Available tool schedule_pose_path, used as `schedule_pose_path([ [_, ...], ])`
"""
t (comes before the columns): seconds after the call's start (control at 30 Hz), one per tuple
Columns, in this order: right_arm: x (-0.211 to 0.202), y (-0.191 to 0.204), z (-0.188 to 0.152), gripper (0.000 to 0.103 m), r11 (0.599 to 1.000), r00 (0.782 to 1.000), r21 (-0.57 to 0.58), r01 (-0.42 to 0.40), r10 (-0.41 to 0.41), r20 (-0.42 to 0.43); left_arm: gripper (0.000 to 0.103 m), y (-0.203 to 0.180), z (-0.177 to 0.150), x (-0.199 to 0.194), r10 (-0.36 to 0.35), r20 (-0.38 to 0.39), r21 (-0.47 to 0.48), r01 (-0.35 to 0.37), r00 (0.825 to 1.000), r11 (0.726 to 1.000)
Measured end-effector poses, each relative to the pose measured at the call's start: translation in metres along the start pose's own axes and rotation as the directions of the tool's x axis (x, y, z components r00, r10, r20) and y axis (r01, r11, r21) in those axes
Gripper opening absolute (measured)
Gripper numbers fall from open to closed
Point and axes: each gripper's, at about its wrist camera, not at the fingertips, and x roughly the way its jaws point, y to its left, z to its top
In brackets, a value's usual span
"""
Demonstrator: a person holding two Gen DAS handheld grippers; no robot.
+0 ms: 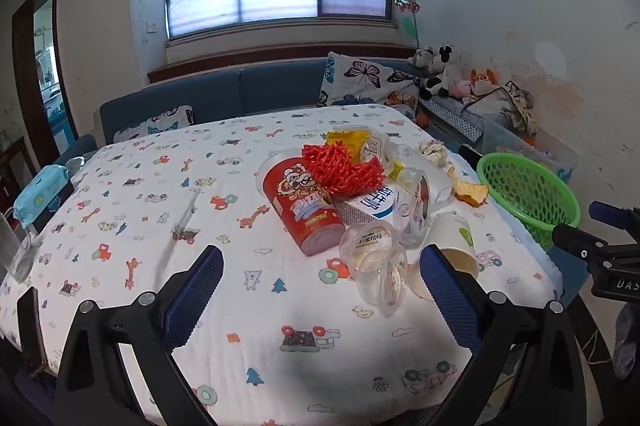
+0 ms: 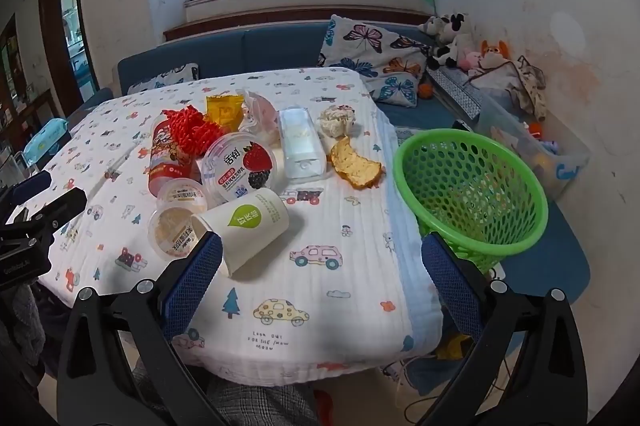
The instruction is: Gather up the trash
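While both tools hang wide open and empty over the counter (image 2: 352,266), left tool (image 1: 320,278) and right tool (image 2: 322,274), the trash (image 2: 224,162) lies heaped mid-counter, with the green basket (image 2: 472,194) beside its right edge.

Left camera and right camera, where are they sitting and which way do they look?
Left wrist view: on the left gripper, looking down over the table's middle; its open jaws show, the right gripper at the edge.
Right wrist view: on the right gripper, facing the table's corner and the green plastic basket; its open jaws show.
Shared: the white paper cup, the basket.
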Motion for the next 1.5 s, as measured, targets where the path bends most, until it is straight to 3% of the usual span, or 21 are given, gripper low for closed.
schedule_pose_path([
  [1.5, -0.0008, 0.003, -0.002, 0.098, 1.0, 1.0, 0.001, 0.012, -0.012, 0.022, 0.095, -0.001, 0.0054, -0.0027, -0.016, 0.03, -0.018, 0.016, 0.999, 1.0],
])
